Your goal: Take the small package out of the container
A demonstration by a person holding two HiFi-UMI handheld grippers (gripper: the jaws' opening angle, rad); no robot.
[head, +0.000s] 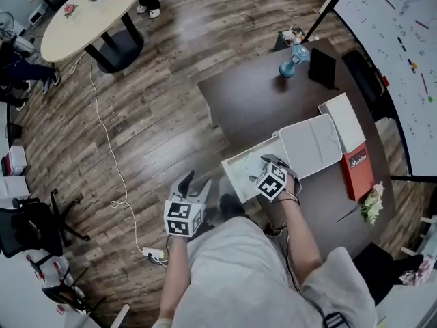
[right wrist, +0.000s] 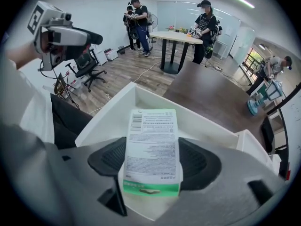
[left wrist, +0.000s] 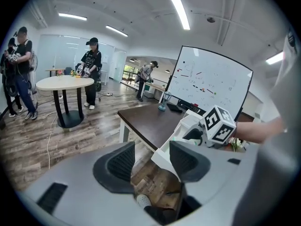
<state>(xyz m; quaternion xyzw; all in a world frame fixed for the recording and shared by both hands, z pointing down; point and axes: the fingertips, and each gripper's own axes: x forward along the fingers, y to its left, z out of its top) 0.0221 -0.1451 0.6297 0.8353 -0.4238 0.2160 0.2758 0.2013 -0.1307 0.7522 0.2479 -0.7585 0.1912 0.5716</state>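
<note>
The small package (right wrist: 151, 149), white with printed text and a green band, lies lengthwise between my right gripper's (right wrist: 153, 157) pads. They are shut on its two long edges. It sits over the open white container (right wrist: 108, 112), which rests on the near corner of the dark table. In the head view the right gripper (head: 266, 161) reaches into the container (head: 239, 176), with the package (head: 251, 164) just ahead of it. My left gripper (head: 194, 183) hangs open and empty left of the table, over the floor. Its jaws (left wrist: 151, 160) point toward the container (left wrist: 164, 157).
The container's lid (head: 311, 144) lies open behind it. On the dark table (head: 259, 94) stand a white box (head: 345, 121), a red box (head: 358, 169), a blue object (head: 290, 65) and a black item (head: 322, 67). A cable and a power strip (head: 153, 253) lie on the floor. People stand around a round table (head: 89, 16).
</note>
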